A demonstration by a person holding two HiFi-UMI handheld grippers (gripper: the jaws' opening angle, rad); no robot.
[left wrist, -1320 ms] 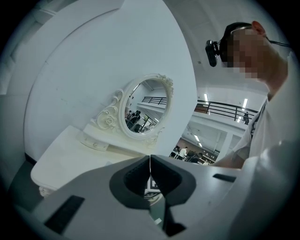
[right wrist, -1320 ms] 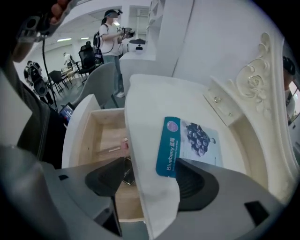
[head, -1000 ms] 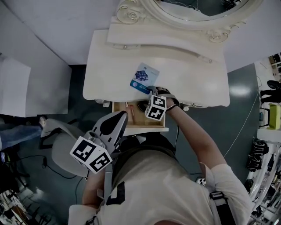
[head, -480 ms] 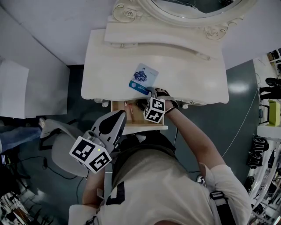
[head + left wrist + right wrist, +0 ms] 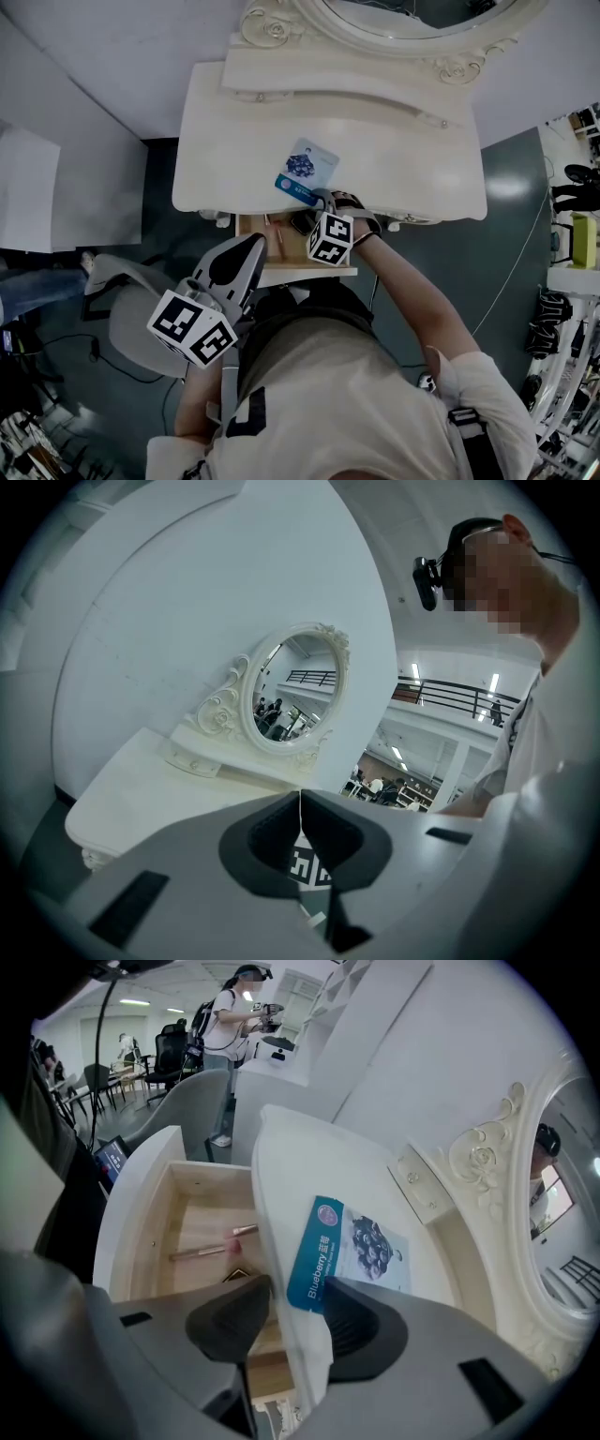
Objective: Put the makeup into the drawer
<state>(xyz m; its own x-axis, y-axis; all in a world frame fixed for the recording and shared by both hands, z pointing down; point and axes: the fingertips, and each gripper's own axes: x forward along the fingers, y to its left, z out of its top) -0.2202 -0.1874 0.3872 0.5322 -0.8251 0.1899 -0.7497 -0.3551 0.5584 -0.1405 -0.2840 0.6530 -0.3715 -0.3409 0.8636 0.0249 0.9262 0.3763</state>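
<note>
A blue and white "Blueberry" sachet [image 5: 307, 169] [image 5: 352, 1246] lies flat on the white dressing table [image 5: 375, 141], its blue end at the front edge. My right gripper [image 5: 317, 202] [image 5: 295, 1302] points steeply down at that edge. Its jaws have just been closing and still stand apart, one above the sachet's blue end and one below the tabletop's lip. Under the edge the wooden drawer [image 5: 281, 272] [image 5: 141, 1213] stands pulled out, with a pink makeup brush [image 5: 277, 239] [image 5: 211, 1246] inside. My left gripper [image 5: 246, 248] [image 5: 300, 803] is shut and empty, held near my lap.
An ornate oval mirror [image 5: 412, 19] [image 5: 291, 686] rises at the back of the table. A small dark item [image 5: 246, 1276] lies in the drawer near the right jaw. A grey chair [image 5: 131, 300] stands to the left on the dark floor.
The right gripper has tipped a little at the table's front edge. The left gripper, the sachet and the drawer are where they were.
</note>
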